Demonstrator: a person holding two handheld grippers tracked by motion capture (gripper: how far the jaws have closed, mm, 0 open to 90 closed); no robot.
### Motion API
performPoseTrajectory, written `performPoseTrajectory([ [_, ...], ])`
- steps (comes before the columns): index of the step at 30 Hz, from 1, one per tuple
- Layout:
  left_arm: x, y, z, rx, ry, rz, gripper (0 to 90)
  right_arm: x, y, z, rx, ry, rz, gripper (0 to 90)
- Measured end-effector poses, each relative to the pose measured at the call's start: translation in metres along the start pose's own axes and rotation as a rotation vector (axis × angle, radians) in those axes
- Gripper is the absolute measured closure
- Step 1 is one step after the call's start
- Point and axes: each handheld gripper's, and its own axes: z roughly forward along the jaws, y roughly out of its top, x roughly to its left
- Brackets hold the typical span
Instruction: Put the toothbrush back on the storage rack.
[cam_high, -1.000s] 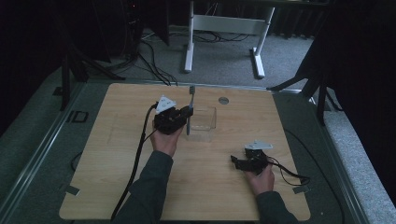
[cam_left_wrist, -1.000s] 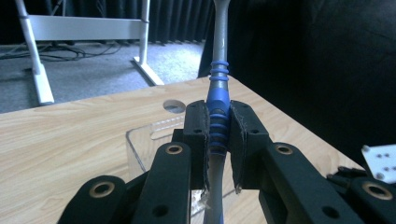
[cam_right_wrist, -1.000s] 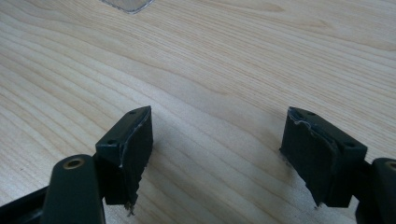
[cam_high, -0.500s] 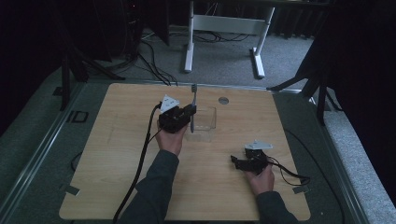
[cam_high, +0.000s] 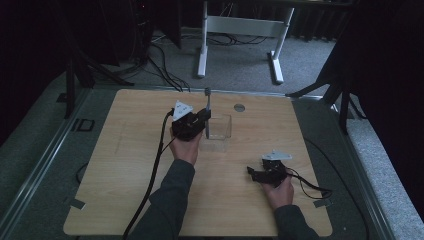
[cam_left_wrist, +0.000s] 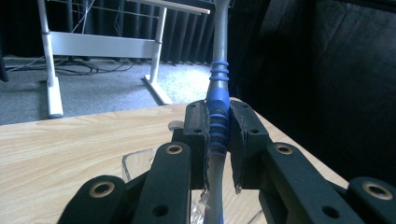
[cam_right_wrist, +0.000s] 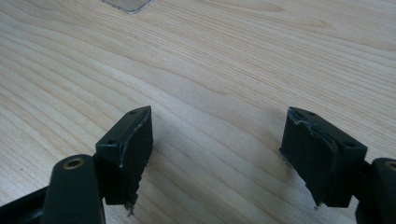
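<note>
My left gripper (cam_high: 205, 121) is shut on a slim grey handle with a blue ribbed grip (cam_left_wrist: 219, 93), which it holds upright. The handle's lower end hangs at the left edge of a clear plastic box (cam_high: 220, 128), and its upper end (cam_high: 208, 95) rises above the gripper. In the left gripper view both pads (cam_left_wrist: 198, 140) press on the blue ribs, with the clear box (cam_left_wrist: 140, 163) below. My right gripper (cam_high: 251, 173) rests low at the right front of the table, its jaws wide open over bare wood (cam_right_wrist: 219, 140).
A small round grey disc (cam_high: 239, 107) lies near the table's far edge, behind the box. A corner of the clear box (cam_right_wrist: 126, 4) shows at the top of the right gripper view. White desk legs (cam_high: 202, 45) stand on the carpet beyond the table. Cables trail from both grippers.
My left gripper, with the handle in it, has edged slightly to the right toward the clear box. The right gripper has not moved.
</note>
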Motion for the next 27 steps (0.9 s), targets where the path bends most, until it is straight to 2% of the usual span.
performPoseTrajectory([
  [9,0.005,-0.003,0.009,-0.011,0.029,-0.019,78.1,0.0,0.0,0.0,0.0,0.0,0.001,24.7],
  [12,0.006,-0.004,0.011,-0.017,0.043,-0.013,78.1,0.0,0.0,0.0,0.001,0.0,-0.001,24.6],
  [17,0.007,-0.01,0.019,0.008,0.067,0.011,78.0,0.0,0.0,0.0,0.001,0.0,0.0,24.6],
  [21,0.01,-0.013,0.024,0.014,0.077,-0.001,78.0,0.0,0.0,0.0,0.001,0.0,0.0,24.7],
  [27,0.01,-0.016,0.029,0.039,0.09,0.019,77.9,0.0,0.0,0.0,0.001,0.001,0.0,24.7],
])
